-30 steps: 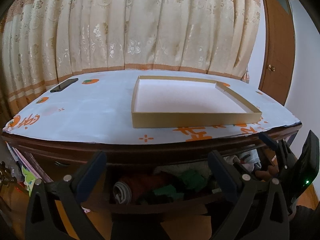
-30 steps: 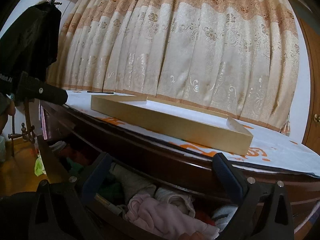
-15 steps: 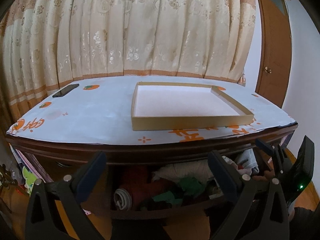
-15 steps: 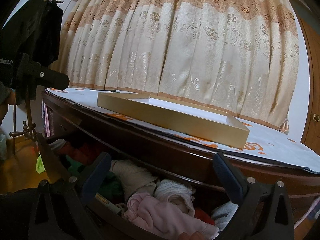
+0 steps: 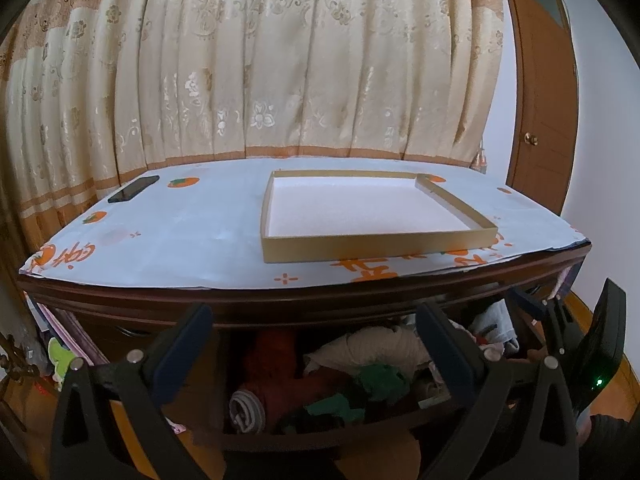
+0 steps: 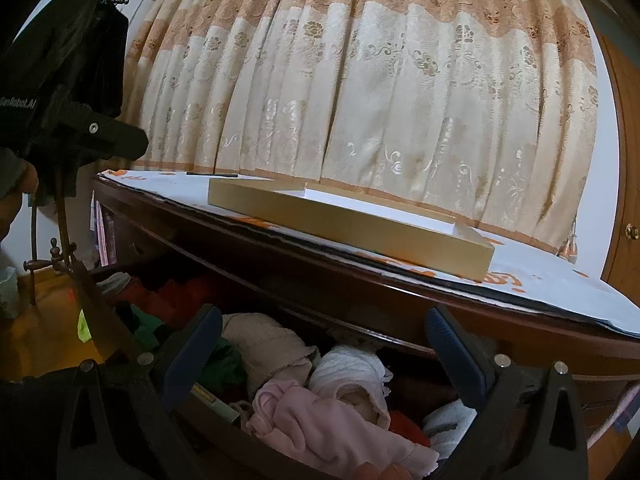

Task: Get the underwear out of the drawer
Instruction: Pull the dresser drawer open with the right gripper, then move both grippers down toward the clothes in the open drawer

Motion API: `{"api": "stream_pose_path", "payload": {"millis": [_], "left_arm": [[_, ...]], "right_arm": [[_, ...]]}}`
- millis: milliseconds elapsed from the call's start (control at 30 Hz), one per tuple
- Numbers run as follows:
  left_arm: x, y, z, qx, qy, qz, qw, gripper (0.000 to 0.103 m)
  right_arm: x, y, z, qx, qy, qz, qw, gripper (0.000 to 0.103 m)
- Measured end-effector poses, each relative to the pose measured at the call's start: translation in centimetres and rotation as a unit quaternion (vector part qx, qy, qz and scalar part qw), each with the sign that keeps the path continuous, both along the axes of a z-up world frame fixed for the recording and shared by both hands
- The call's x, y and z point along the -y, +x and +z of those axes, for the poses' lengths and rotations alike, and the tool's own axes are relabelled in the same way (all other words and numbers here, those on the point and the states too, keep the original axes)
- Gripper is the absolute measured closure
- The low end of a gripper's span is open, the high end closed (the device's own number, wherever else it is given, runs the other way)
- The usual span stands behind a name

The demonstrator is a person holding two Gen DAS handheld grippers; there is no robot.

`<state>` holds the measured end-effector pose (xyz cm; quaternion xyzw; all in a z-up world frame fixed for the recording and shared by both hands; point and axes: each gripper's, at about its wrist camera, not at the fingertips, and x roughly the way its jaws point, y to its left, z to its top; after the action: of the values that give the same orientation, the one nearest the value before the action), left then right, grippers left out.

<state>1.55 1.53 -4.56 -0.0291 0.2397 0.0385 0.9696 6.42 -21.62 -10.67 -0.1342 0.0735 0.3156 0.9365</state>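
Dark wood drawer (image 5: 340, 434) sits pulled out under the table (image 5: 280, 300), stuffed with rolled underwear (image 6: 320, 424) — pink, white, beige, green, red. Left gripper (image 5: 316, 344) spread wide, empty, hovering in front of the drawer. Right gripper (image 6: 324, 344) also wide, empty — just above the pink and white pieces. Gold tray (image 5: 360, 250) on the tabletop.

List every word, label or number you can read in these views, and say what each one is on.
"GenRobot.AI": white print on the black body of the left gripper, at the left edge of the right wrist view; its first letters are cut off, so "Gen" is partly a guess.
Orange characters on the table cover, along its front edge: stylised and distorted, not readable.
Nothing else bears readable text.
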Motion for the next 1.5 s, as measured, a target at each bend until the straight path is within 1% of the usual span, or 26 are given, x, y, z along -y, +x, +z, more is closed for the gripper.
{"api": "stream_pose_path", "payload": {"millis": [400, 800, 1133, 1300, 1500], "left_arm": [[-0.1, -0.5, 0.1, -0.006, -0.002, -0.004, 1.0000, 0.000], [-0.3, -0.8, -0.2, -0.011, -0.003, 0.002, 0.9999, 0.000], [-0.5, -0.9, -0.3, -0.015, -0.002, 0.004, 0.9999, 0.000], [-0.8, -1.0, -0.4, -0.015, -0.003, 0.006, 0.9999, 0.000], [-1.0, -1.1, -0.6, -0.021, -0.003, 0.008, 0.9997, 0.000]], "right_arm": [[0.4, -1.0, -0.2, -0.007, -0.008, 0.000, 1.000, 0.001], [0.9, -1.8, -0.2, -0.018, -0.013, 0.004, 1.000, 0.001], [0.6, -2.1, -0.3, -0.027, -0.030, 0.008, 0.999, 0.001], [1.0, -2.3, -0.1, -0.034, -0.024, 0.006, 0.999, 0.001], [1.1, -2.7, -0.1, -0.034, -0.029, 0.010, 0.999, 0.001]]}}
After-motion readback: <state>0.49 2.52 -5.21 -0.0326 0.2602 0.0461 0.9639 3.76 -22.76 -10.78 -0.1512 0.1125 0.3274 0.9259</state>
